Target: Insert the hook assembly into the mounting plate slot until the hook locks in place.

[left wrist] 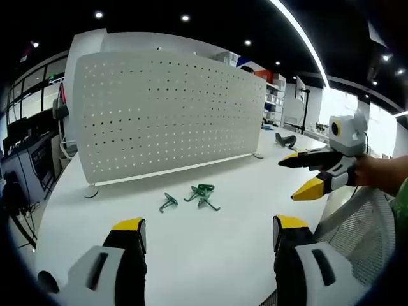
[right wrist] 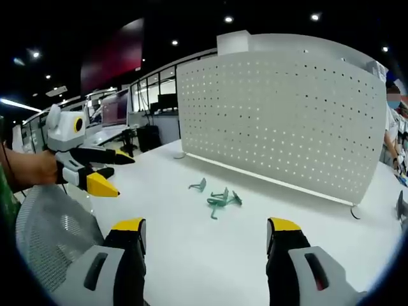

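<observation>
On my desk (left wrist: 210,255) the pegboard panel (left wrist: 166,115) stands upright at the far side. Before it, near the middle, lie the hooks (left wrist: 203,196) in a loose cluster, one hook (left wrist: 167,203) just apart to their left. My right tool (left wrist: 305,174) hangs over the desk's right edge, above a mesh chair back (left wrist: 357,223).

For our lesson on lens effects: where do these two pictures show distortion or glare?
Left gripper view: the pegboard bows outward, and window glare washes out the right edge. Right gripper view: the pegboard curves likewise; the green hooks stay sharp.
</observation>
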Action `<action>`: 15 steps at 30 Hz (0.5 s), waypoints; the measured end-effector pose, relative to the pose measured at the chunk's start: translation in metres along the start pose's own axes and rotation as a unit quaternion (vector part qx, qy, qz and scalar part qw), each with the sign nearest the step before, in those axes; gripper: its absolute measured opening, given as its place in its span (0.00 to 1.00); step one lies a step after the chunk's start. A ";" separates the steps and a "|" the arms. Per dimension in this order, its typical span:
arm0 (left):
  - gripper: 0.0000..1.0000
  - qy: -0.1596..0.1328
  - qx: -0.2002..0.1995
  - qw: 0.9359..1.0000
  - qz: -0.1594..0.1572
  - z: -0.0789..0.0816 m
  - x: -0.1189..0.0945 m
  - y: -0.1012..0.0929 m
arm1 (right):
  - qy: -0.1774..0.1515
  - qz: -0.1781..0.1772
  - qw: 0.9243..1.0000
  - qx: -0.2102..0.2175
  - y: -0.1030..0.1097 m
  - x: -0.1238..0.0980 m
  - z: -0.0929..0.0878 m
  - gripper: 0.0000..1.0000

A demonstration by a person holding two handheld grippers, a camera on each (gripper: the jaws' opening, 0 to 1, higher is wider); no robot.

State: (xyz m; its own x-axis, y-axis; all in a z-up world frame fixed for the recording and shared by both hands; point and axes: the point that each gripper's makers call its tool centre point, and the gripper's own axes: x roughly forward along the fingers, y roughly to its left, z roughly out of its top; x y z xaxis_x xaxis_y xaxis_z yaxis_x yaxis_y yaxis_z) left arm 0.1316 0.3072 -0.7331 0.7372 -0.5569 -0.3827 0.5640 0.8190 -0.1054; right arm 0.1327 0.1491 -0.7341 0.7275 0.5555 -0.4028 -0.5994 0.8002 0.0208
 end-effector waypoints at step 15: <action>0.84 0.001 -0.001 1.000 -0.001 0.000 0.000 0.000 | 0.003 0.002 1.000 0.000 0.001 0.001 -0.002 0.78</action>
State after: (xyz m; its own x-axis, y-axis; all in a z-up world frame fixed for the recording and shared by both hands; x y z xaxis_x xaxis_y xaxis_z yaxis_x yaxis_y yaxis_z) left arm 0.1312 0.3070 -0.7332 0.7357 -0.5581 -0.3836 0.5645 0.8184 -0.1080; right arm 0.1322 0.1497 -0.7358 0.7224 0.5576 -0.4089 -0.6029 0.7975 0.0225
